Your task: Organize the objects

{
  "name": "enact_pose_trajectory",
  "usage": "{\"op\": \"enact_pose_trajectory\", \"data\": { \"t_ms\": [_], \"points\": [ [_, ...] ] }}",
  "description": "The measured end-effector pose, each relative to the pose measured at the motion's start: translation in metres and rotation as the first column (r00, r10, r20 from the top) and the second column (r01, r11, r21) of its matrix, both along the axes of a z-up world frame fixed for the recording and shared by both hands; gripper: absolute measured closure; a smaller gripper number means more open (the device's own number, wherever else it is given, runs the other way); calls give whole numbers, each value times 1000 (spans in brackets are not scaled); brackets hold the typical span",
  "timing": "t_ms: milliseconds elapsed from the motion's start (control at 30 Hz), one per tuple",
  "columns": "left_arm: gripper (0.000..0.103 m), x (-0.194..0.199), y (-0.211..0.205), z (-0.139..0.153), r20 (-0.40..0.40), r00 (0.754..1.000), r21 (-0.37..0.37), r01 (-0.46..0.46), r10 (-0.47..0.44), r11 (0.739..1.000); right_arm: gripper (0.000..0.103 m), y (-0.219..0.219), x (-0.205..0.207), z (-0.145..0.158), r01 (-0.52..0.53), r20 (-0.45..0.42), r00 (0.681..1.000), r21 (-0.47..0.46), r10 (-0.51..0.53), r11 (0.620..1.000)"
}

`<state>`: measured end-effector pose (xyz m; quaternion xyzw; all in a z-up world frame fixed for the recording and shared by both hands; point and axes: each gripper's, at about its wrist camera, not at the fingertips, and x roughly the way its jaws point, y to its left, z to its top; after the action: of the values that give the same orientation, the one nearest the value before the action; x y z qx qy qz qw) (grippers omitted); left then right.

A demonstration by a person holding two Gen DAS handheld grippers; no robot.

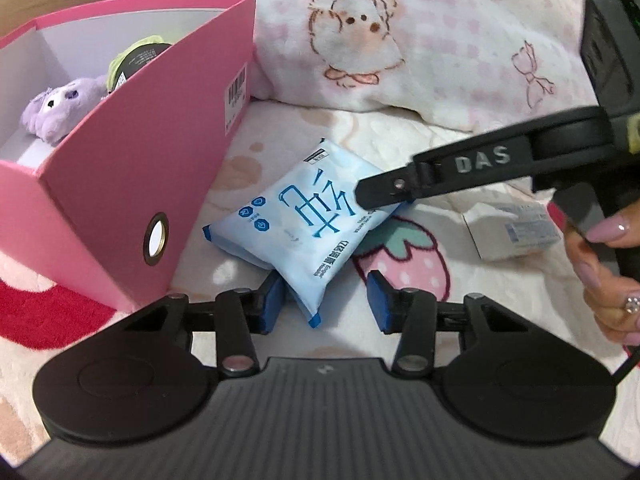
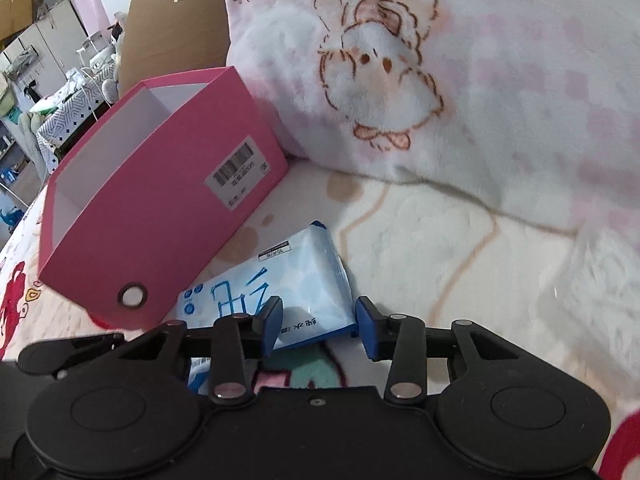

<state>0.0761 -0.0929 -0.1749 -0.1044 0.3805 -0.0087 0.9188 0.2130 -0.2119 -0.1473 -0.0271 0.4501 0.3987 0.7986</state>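
Pink box (image 1: 132, 184) at left of left wrist view, top open, barcode label on end wall, purple plush toy (image 1: 60, 108) inside. Blue wet-wipe pack (image 1: 304, 220) lies on blanket (image 1: 400, 320) at frame centre, just beside box, big blue letters on it. Pillow (image 1: 420, 40) across top. Open blanket at right.

Left tongs (image 1: 324, 300) part open, pack's near corner between pads, not squeezed.

Right tongs (image 2: 318, 322) part open around pack's far corner; grip unclear. "DAS" on arm.
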Motion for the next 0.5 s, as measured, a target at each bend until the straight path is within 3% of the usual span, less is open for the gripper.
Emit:
{"op": "enact_pose_trajectory", "data": {
  "t_ms": [67,167,267,300,500],
  "points": [
    [59,-4,2,-1,0,1000,-4,7,-7,1000,71,-4,-6,0,7,-10,1000,2,-7,1000],
    [59,-8,4,-1,-5,999,-15,48,-48,999,74,-13,-25,7,32,26,999,-6,-32,999],
    [61,-13,-7,-2,-4,993,58,116,-116,991,75,-19,-47,12,92,71,993,-15,-91,996],
    [61,-14,-7,-2,-6,992,51,124,-124,991,75,-22,-52,13,112,76,991,-6,-111,994],
    [61,-24,-10,3,-21,985,9,174,-173,985,75,-49,-75,8,205,10,978,52,-206,977]
  ]
}}
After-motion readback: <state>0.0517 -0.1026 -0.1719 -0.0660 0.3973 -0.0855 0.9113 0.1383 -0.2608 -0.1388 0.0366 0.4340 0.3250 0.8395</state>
